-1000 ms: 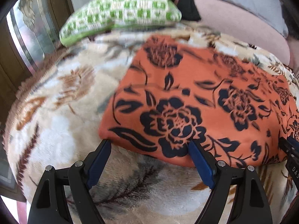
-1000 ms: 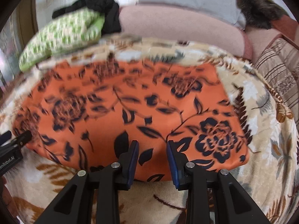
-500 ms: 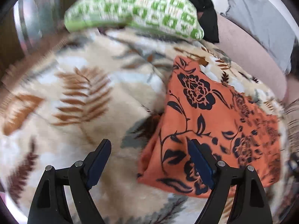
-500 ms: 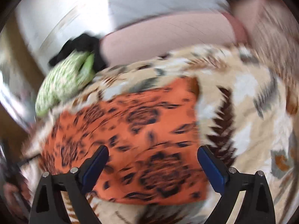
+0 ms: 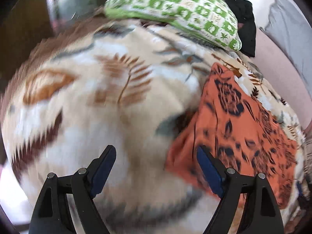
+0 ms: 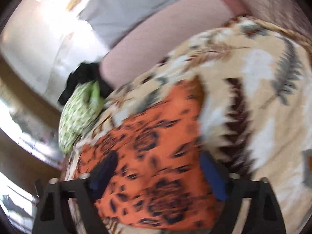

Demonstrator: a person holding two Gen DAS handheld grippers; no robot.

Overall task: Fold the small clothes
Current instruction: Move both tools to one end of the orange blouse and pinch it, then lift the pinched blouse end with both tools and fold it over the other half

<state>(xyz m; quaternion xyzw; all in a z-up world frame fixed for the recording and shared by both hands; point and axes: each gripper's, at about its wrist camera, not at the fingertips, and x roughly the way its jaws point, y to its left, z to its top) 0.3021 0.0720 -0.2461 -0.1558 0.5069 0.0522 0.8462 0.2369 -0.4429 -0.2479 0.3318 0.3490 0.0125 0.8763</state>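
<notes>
An orange garment with black flowers (image 5: 239, 128) lies folded flat on a cream leaf-patterned blanket (image 5: 87, 101). In the left wrist view my left gripper (image 5: 156, 165) stands open above the blanket, its right finger over the garment's left edge and nothing between its pads. In the blurred right wrist view the same orange garment (image 6: 148, 165) fills the lower middle. My right gripper (image 6: 159, 172) hangs over its right end with jaws wide and closing; the cloth lies below them and the pads do not press on it.
A green-and-white patterned pillow (image 5: 175, 11) and a black cloth (image 5: 243, 19) lie at the blanket's far end. A pink cushion (image 6: 156, 39) and a grey pillow (image 6: 126, 13) run behind. Dark wooden furniture (image 5: 23, 35) stands at the left.
Both grippers have swung outward to opposite ends of the garment and rolled. The right jaws went from narrow to wide. The left jaws stayed open.
</notes>
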